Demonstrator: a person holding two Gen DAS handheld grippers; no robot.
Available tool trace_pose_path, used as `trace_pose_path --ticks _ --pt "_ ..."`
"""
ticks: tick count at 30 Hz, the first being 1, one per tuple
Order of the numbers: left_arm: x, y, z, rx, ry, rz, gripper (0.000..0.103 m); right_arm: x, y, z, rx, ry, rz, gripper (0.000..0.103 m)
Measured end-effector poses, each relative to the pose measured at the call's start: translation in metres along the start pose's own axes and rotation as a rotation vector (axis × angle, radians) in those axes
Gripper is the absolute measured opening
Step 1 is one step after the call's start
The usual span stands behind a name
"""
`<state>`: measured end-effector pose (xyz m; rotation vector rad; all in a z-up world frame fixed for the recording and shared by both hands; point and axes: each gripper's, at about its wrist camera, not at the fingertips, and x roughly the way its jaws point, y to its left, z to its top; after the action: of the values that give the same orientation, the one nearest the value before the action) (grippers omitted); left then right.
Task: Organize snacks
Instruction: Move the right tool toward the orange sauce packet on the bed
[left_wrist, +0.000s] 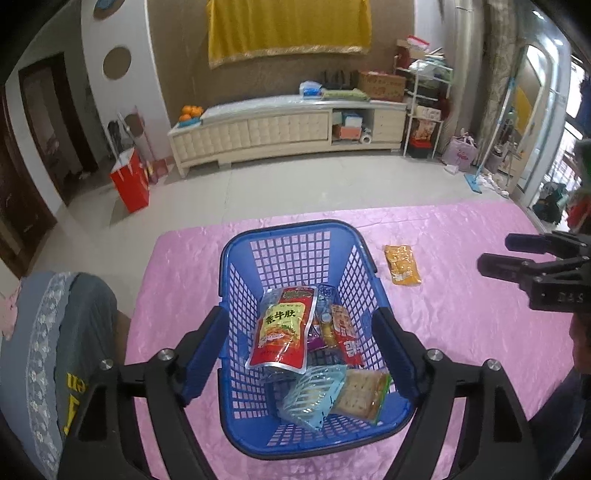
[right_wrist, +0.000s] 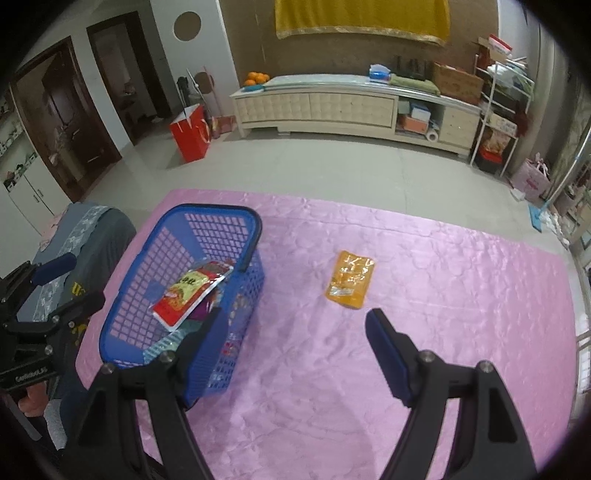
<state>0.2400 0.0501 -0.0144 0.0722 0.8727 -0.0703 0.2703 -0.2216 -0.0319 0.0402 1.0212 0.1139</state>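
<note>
Above blue basket (left_wrist: 236, 258), left gripper (left_wrist: 301, 347) fingers wide, empty; right gripper (right_wrist: 295, 332) fingers wide, empty, near orange packet (right_wrist: 350, 279).

Brightness: moderate, even indoor light in both views.
Source: daylight enters from the glass door (left_wrist: 537, 122) at the right edge.
Glare: soft sheen on the pink tablecloth (right_wrist: 424, 280); bright highlights on the floor (right_wrist: 295, 166).
Shadows: faint and diffuse.
Distortion: strong fisheye curvature; dark vignette in all corners.
Focus: centre sharp; edges soft.
</note>
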Motion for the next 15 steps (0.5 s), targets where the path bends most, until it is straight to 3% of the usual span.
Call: trace_pose_path --ticks 6,15 --pt "0.020 0.017 0.021 -0.086 0.068 -0.043 0.078 0.018 -0.011 0.016 0.022 0.061 0.039 0.081" --pt "0.064 0.033 0.049 -0.123 0.186 -0.018 0.078 0.061 -0.034 0.034 0.071 0.128 0.021 0.081"
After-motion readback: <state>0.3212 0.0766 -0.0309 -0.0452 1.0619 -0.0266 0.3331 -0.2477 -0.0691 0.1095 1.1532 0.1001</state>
